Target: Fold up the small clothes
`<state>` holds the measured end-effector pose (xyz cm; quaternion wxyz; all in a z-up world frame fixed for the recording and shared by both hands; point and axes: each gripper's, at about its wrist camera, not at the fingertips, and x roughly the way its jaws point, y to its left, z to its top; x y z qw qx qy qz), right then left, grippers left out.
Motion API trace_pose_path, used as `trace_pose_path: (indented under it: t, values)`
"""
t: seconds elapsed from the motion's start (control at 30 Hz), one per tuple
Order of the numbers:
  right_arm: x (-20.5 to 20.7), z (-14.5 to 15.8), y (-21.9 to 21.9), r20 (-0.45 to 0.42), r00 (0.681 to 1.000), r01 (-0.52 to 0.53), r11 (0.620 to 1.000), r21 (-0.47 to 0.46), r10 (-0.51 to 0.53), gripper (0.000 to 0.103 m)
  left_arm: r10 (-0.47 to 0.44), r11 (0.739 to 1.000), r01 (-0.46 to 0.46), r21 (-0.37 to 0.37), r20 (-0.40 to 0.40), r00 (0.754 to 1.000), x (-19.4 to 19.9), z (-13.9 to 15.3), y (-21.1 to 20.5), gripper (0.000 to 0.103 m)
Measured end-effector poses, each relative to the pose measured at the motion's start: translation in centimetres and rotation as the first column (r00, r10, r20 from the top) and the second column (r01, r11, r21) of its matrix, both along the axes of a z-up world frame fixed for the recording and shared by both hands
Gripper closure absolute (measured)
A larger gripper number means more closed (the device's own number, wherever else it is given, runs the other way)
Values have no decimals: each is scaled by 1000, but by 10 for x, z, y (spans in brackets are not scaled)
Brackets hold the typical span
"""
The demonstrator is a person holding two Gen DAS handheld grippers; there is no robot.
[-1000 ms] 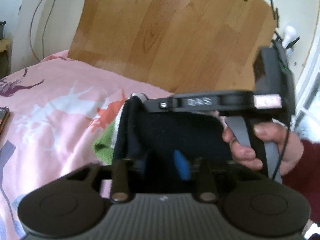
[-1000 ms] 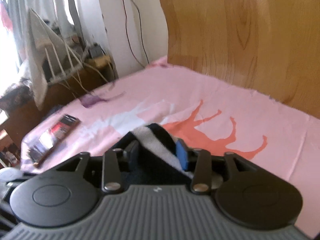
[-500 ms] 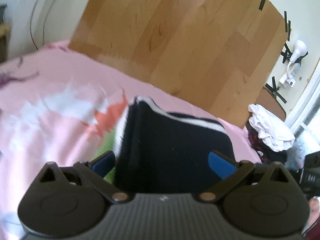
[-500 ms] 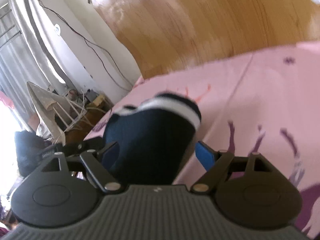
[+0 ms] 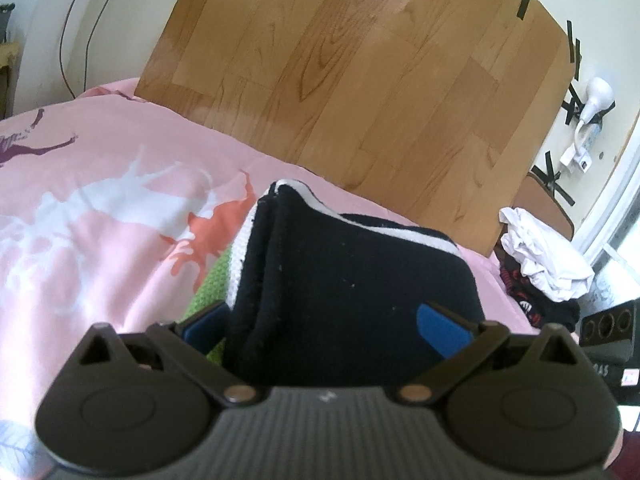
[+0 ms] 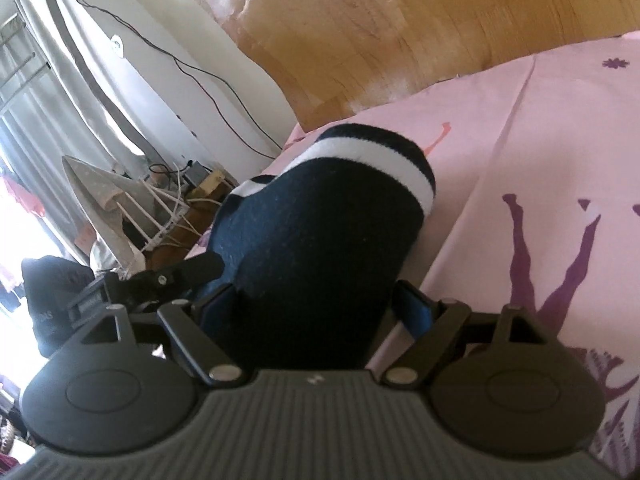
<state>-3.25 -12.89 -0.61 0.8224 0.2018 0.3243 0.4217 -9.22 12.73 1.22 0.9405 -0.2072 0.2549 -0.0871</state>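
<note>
A folded navy garment with a white stripe lies on the pink bed sheet, on top of a green knit piece. My left gripper is open, its blue pads on either side of the garment's near end. In the right wrist view the same navy garment lies between the open fingers of my right gripper. The left gripper's finger shows at its left side.
A wooden headboard stands behind the bed. A pile of white and dark clothes lies at the right of the bed. A folded drying rack, cables and a curtain stand beside the bed.
Both grippers were shut on the navy garment a second ago and have opened. The garment now rests folded on the bed. The right gripper has swung round to the garment's other side.
</note>
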Motion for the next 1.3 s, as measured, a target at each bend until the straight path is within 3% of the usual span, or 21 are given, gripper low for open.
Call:
trace_pose_path:
  t: [0.13,0.37,0.43,0.5,0.7,0.87,1.03,1.3]
  values:
    - [-1,0,1,8,1000,-5,1000,-4,5,16,6,1000,-6,6,-1,1000,-2,0,-1,0]
    - [-1,-2,-2,11,1000,-17,1000,-2,17,14,77,985,-81,-151,-31,997,-6,8,33,0]
    - [-2,-2,-1,13,1000,-21,1000,-5,21,13,66,983,-74,-166,-54,996,-2,6,36,0]
    - [-2,-2,-1,14,1000,-23,1000,-5,23,13,43,988,-52,-147,-67,997,2,3,30,0]
    - [-1,-2,-1,14,1000,-24,1000,-5,24,12,11,1000,-11,10,-27,1000,-1,-1,-1,0]
    - [-2,-1,-1,14,1000,-23,1000,-5,23,12,2,1000,-1,27,-25,1000,0,-3,-1,0]
    - [-2,-2,-2,14,1000,-26,1000,-6,26,12,-9,991,14,133,-39,999,1,-2,-14,0]
    - [-4,-2,0,28,999,-45,999,-8,45,6,-40,990,48,136,-62,997,-4,-5,-10,0]
